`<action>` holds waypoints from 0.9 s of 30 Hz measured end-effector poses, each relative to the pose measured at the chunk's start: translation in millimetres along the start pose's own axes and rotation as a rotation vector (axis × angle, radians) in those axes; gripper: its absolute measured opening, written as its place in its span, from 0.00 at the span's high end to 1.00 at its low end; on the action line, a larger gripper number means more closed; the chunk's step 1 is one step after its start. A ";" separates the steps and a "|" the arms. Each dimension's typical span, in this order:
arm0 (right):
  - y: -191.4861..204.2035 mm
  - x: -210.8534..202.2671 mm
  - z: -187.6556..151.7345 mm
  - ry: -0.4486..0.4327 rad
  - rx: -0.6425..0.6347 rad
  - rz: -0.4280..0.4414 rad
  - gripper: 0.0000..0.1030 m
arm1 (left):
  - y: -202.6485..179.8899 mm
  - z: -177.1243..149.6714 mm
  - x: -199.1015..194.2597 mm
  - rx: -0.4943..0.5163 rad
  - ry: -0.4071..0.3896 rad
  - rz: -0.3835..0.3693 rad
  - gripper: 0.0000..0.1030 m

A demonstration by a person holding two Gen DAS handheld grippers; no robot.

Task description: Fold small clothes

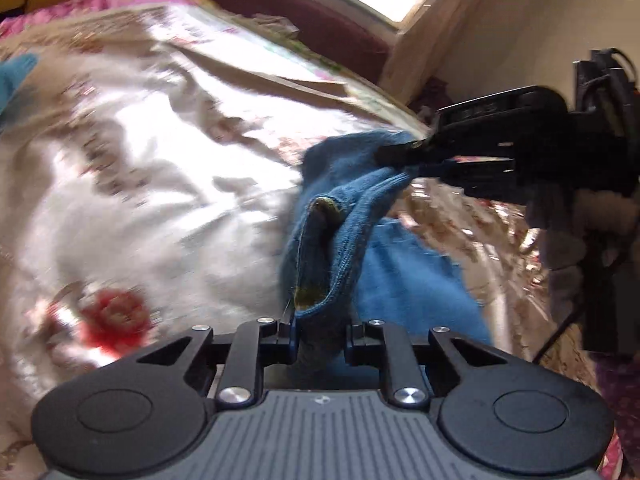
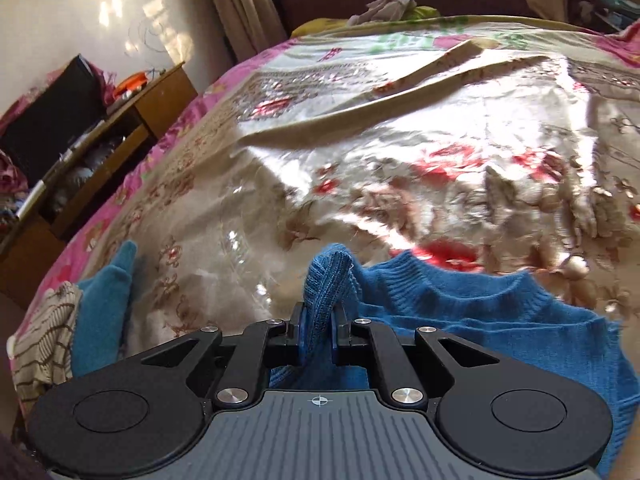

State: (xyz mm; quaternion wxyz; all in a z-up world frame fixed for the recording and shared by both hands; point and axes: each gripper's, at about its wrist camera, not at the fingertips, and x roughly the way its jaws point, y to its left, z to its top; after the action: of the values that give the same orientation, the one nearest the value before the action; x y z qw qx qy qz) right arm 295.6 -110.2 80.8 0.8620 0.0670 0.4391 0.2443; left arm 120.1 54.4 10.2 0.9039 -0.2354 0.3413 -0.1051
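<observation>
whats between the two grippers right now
In the left wrist view, only the blue knit sweater spans that gap: the left gripper clamps one part and the right gripper pinches another, above the floral bedspread.

Black grippers (image 1: 320, 332), ribbed grey bases, silver screws

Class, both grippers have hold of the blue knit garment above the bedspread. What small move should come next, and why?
Probably draw the two grippers apart and lower the blue sweater flat onto the bedspread. The left gripper and the right gripper each pinch a bunched edge, and the knit hangs crumpled between them, so it likely needs spreading before any fold.
</observation>
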 end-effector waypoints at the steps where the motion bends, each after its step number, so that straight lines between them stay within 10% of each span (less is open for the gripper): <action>1: -10.3 -7.1 0.3 -0.011 0.012 -0.002 0.91 | -14.6 2.6 0.4 0.035 -0.004 -0.020 0.77; 12: -147.3 -53.0 -23.1 -0.072 0.213 -0.050 0.91 | -146.7 -20.9 69.3 0.335 0.126 -0.130 0.77; 27: -216.3 -54.3 -68.8 -0.074 0.337 -0.063 0.89 | -193.7 -62.4 97.9 0.525 0.214 -0.087 0.64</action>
State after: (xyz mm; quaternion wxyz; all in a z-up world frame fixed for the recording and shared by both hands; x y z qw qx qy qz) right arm 292.8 -331.7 7.1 0.8615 0.2054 0.4435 0.1373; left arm 145.8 -170.0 10.0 0.8874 0.0048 0.3854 -0.2530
